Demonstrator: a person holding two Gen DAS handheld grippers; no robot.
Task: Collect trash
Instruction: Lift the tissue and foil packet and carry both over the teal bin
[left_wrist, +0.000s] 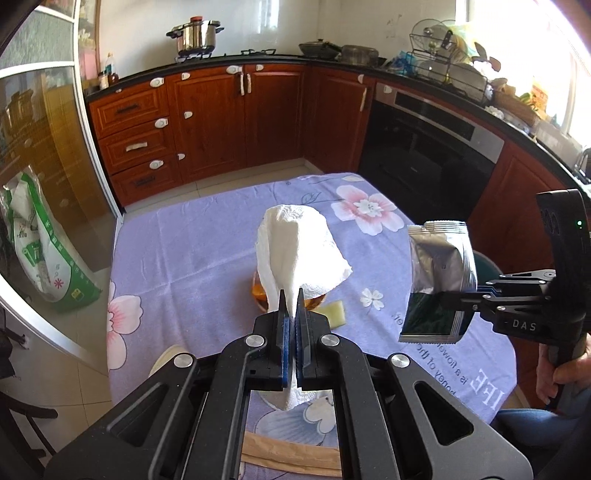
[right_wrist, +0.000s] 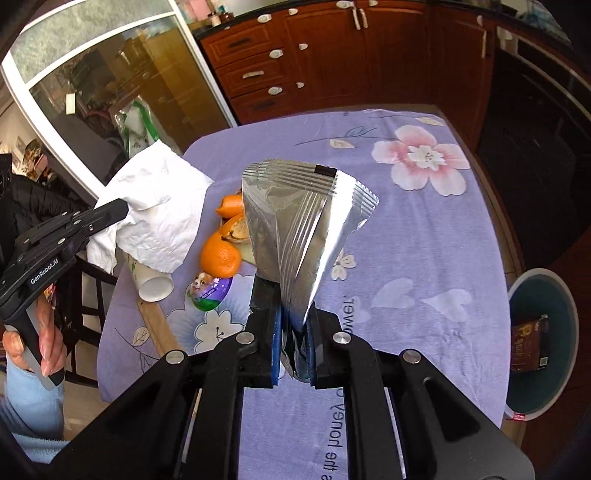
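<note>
Below both sets of fingers lies a table under a lilac floral cloth (right_wrist: 424, 258), and beyond its edge, right of the right fingers, stands a round bin (right_wrist: 570, 332) already holding a brown wrapper. Clamped by its lower edge in the right gripper (right_wrist: 293, 325) is a silver foil pouch (right_wrist: 299, 221), probably light, crinkly and slippery, so best pinched at a seam; the left gripper (left_wrist: 291, 317) pinches a soft white paper towel (left_wrist: 295, 243), while orange peel (right_wrist: 221, 254) and a paper cup (right_wrist: 153, 282) lie left of the pouch
</note>
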